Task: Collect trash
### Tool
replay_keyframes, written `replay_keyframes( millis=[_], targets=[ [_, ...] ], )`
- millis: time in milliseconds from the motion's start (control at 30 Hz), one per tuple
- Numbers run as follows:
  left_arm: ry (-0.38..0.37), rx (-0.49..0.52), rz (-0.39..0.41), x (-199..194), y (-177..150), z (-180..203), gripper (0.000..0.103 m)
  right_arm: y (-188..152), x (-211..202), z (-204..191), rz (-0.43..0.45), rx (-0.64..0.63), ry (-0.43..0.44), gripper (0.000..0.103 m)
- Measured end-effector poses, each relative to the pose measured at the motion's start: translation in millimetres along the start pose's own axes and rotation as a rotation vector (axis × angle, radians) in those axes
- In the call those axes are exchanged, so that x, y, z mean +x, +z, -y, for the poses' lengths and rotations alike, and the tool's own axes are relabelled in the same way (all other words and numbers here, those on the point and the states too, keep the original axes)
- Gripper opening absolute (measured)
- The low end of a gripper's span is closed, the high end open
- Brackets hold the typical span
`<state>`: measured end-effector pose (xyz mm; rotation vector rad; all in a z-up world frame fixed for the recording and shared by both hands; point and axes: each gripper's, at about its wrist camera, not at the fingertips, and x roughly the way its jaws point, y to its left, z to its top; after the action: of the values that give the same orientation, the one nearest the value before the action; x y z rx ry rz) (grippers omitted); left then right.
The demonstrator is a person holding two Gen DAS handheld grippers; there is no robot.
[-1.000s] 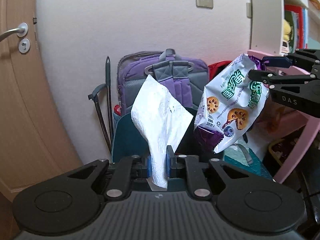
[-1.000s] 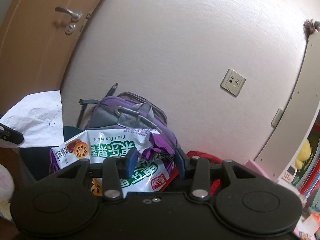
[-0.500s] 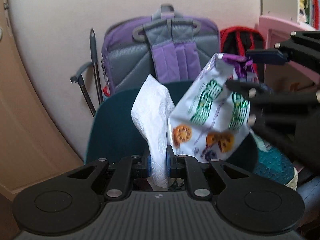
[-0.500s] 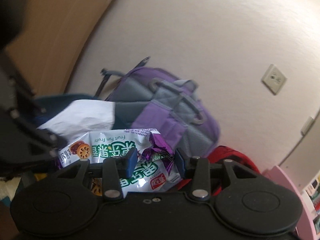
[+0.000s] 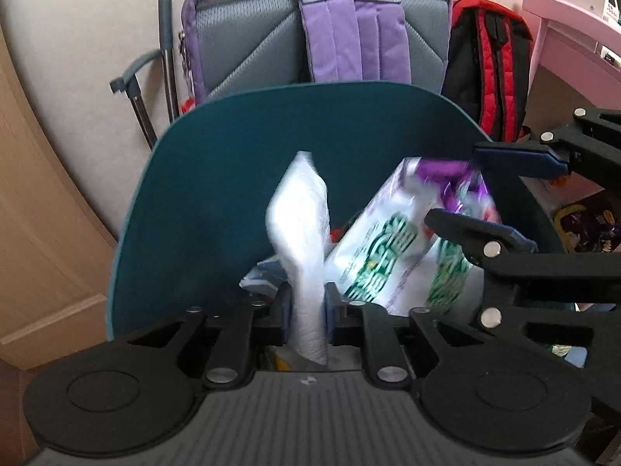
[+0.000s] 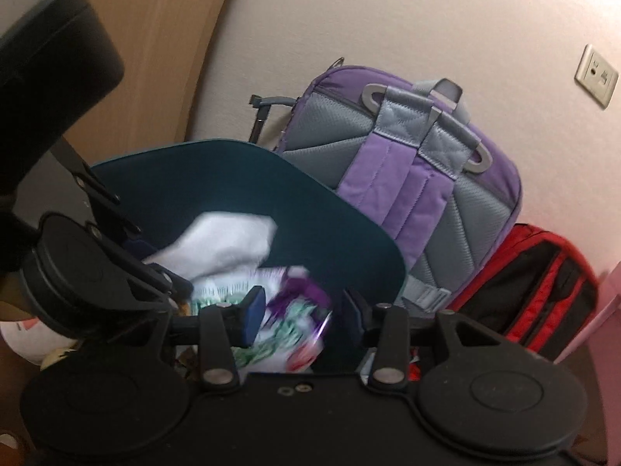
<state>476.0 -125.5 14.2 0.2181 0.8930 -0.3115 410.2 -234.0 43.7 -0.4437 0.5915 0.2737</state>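
1. Left gripper (image 5: 306, 306), pinching crumpled white paper tissue (image 5: 300, 240) upright inside dark teal plastic bin (image 5: 217, 178).
2. Right gripper (image 6: 300, 310), fingers spread apart; blurred white-green-purple snack wrapper (image 6: 287, 330) between them, contact unclear, over bin opening.
3. Behind bin, against wall: purple-grey padded backpack (image 5: 318, 27); beside it, red-black bag (image 5: 491, 62).

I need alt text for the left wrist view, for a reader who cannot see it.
The left tool pinches a white tissue over a dark teal bin. On the right, the right tool stands open around a blurred snack bag. A purple backpack and a red bag lean against the wall behind.
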Motion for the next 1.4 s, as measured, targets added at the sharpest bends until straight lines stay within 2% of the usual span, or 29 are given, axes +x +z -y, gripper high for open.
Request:
replay_keyframes(
  millis=[67,200,267,433,733,867,1067,1400],
  targets=[
    [-0.001,-0.014,-0.002,1,-2,-2,0.032,-2,0,2,-0.005,0.015,0.010,0.045],
    [-0.014,-0.017,0.026,-6,-6,-1,0.047,-9,-7,7,0.009,0.060,0.004,0.047],
    [-0.014,-0.013,0.044,-12,-7,1,0.058,-10,-12,13,0.026,0.100,0.007,0.049],
    [-0.015,-0.020,0.078,-31,-9,6,0.071,-15,-34,19,0.059,0.181,0.013,0.052],
    [-0.019,-0.028,0.173,-88,-25,15,0.072,-20,-93,23,0.153,0.274,0.043,0.053],
    [-0.014,-0.022,0.228,-119,-36,20,0.082,-23,-125,21,0.216,0.296,0.035,0.054],
    [-0.028,-0.033,0.280,-155,-58,27,0.082,-30,-162,18,0.267,0.324,0.036,0.054],
    [-0.053,-0.062,0.372,-206,-93,34,0.083,-47,-206,1,0.331,0.327,0.100,0.054]
  ],
)
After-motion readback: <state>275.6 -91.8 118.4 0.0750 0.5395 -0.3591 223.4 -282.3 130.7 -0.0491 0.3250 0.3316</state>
